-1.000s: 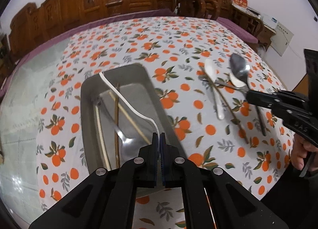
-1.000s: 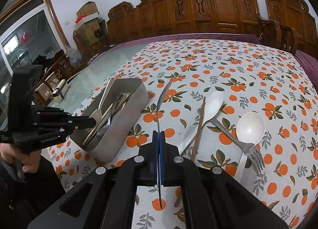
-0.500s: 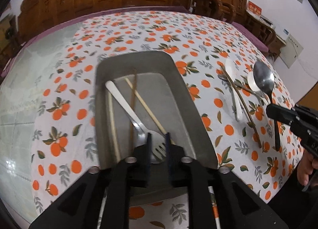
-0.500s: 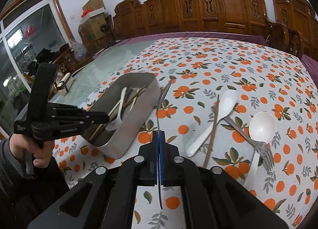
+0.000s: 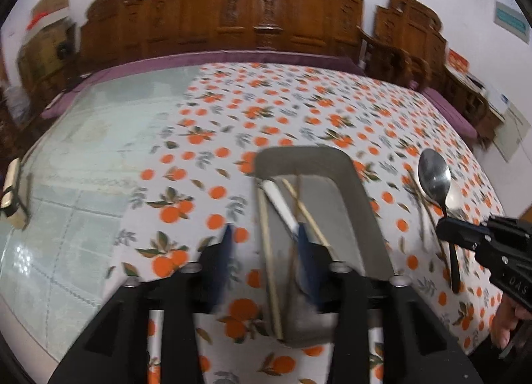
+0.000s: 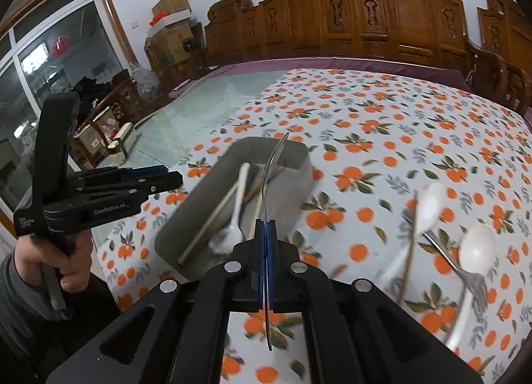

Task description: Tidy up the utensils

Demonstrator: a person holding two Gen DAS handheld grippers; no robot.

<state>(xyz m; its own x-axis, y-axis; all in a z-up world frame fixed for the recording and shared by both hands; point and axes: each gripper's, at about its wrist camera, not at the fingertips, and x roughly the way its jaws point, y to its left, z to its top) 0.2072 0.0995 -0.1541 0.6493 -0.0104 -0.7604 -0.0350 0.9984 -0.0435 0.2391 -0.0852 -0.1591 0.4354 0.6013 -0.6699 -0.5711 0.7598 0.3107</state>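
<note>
The left gripper [image 6: 166,176] bears white "GenRobot.AI" lettering on its side; other labels are unreadable

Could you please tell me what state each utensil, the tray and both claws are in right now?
Left claw: empty, jaws opening.
Right claw: shut on the metal spoon.
Metal spoon: held edge-on over the tray.
Metal tray: holds chopsticks and a white fork.
White fork: lying in the tray.
Chopsticks: lying in the tray.
Metal fork: on the tablecloth, across the white spoons.
White spoons: on the tablecloth.
</note>
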